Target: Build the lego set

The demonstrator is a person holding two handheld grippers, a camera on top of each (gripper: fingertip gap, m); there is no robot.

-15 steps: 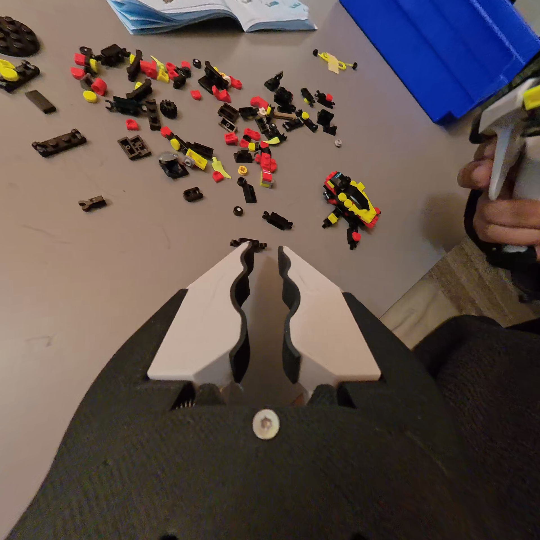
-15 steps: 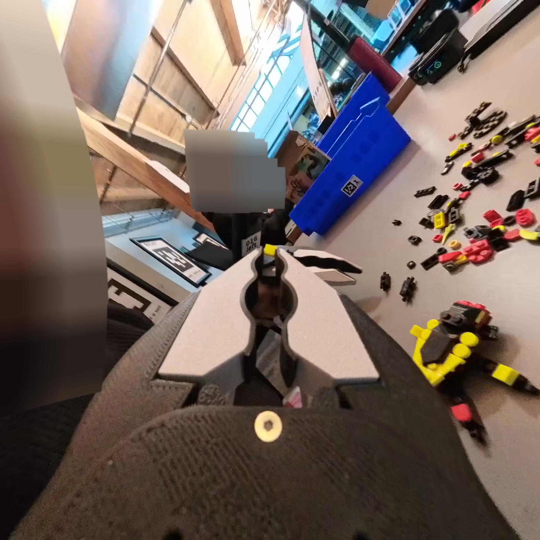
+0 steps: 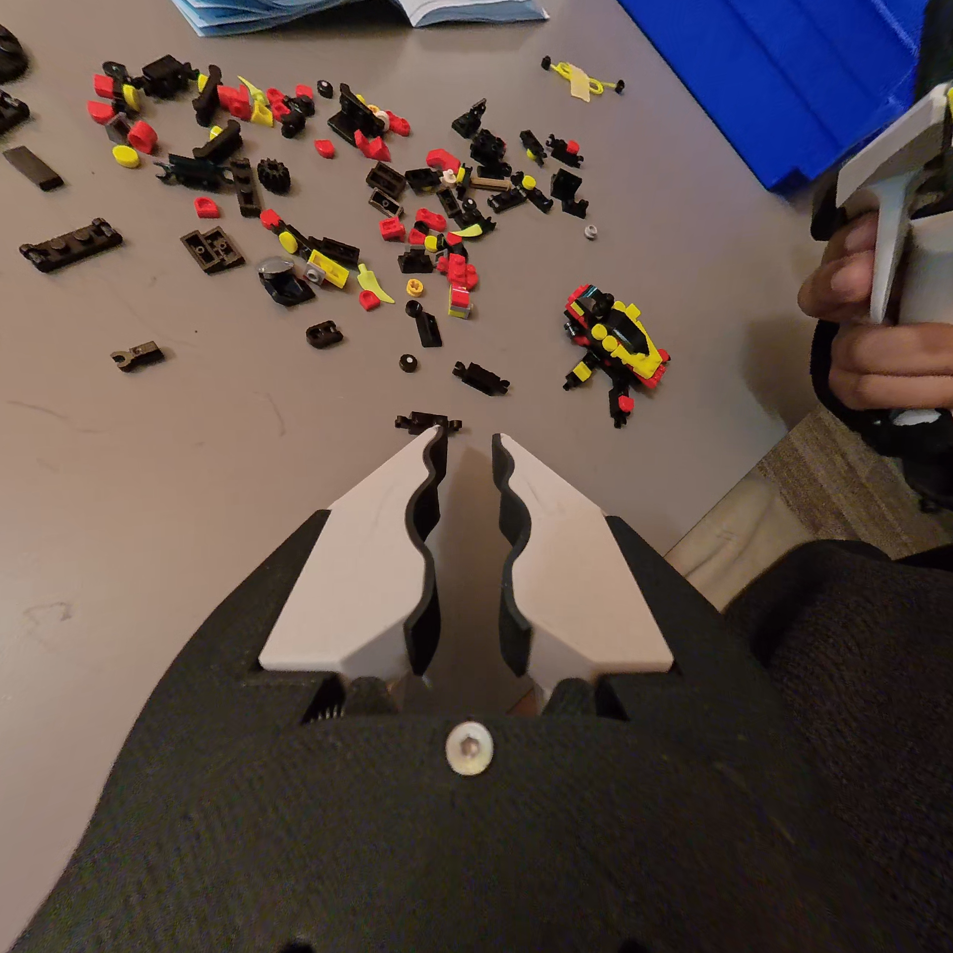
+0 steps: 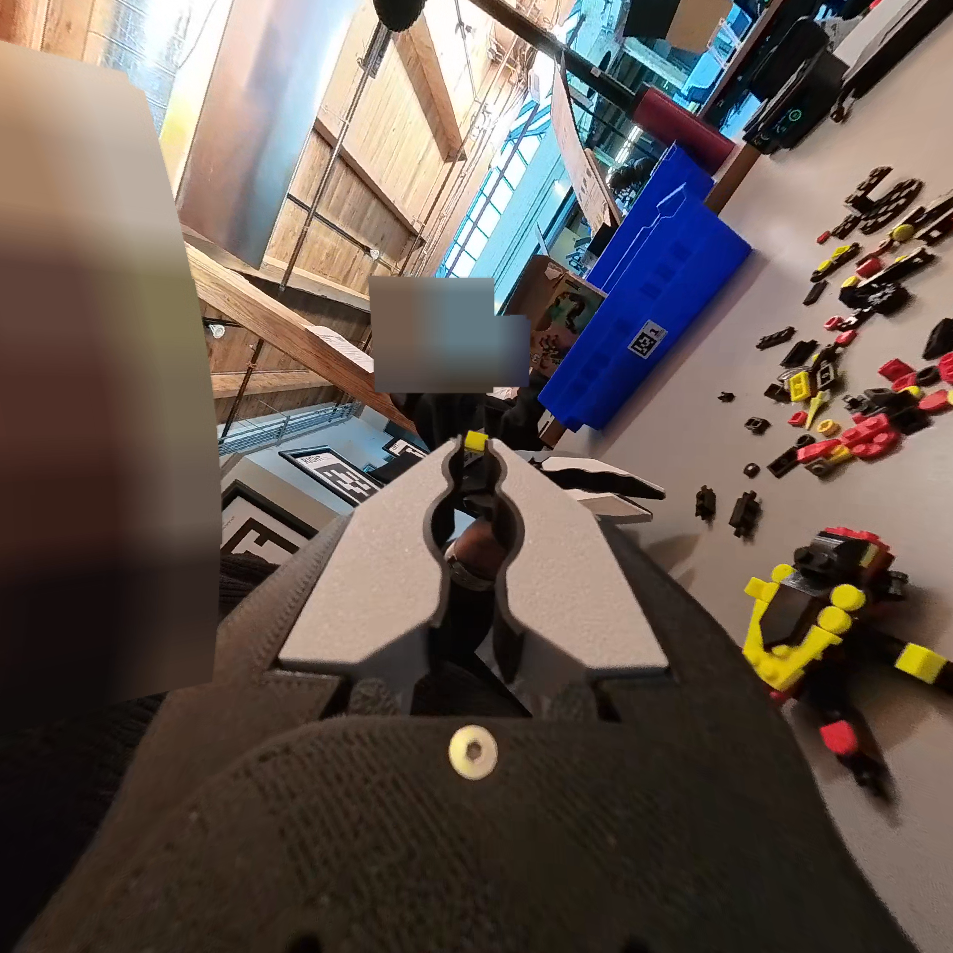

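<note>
Many small lego pieces [image 3: 319, 206] lie spread out on the grey table [image 3: 129, 490]. They are black, red and yellow. Some are flat, some are round, and some are tiny. A half-built model [image 3: 613, 350] sits apart from the pile, nearer the table edge. It is black and yellow with red bits, and thin black legs stick out of it.

The left tongs [image 3: 466, 430] hang over the table with a narrow gap between their tips, and nothing is in them. A little black piece [image 3: 412, 420] lies on the table right at the tip of one finger. The loose pile is farther out, past the tips. The model is out past the tips too, off to the right.

The right tongs [image 4: 474, 446] are tipped sideways and lifted off the table. They pinch a small yellow brick [image 4: 475, 441] at their very tips. From their view the model lies low on the right, close by.

A blue bin [image 3: 773, 77] stands at the far side, and an open booklet [image 3: 361, 13] lies beyond the pile.
</note>
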